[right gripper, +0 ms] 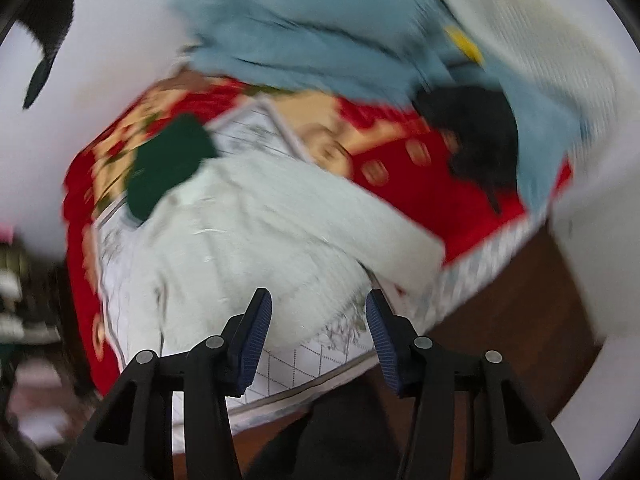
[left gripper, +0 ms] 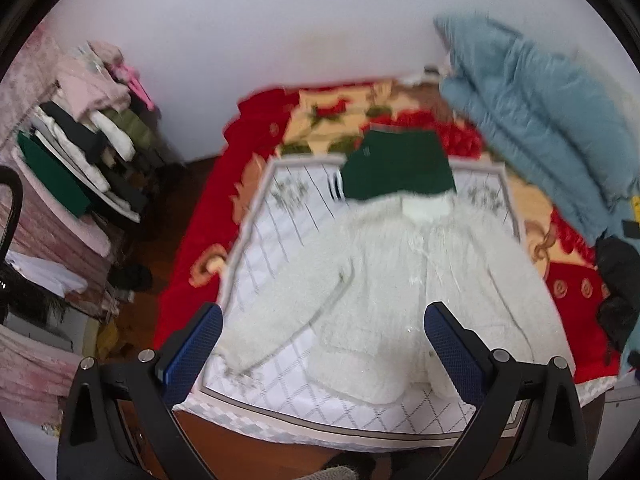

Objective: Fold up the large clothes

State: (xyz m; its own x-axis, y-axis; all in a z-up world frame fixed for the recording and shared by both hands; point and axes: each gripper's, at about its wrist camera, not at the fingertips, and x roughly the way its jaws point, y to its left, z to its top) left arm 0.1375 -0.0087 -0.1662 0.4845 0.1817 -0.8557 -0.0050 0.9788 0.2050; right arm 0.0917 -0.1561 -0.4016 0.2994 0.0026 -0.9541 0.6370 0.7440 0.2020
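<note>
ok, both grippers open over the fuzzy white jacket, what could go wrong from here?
1. The folded green garment lies at the collar of the white fuzzy jacket; pulling the jacket may drag it or undo its fold.
2. The jacket's hem sits near the bed's front edge; a tug could slide it off.
3. The left sleeve lies angled outward, so the left gripper might pinch the quilted sheet too.
</note>
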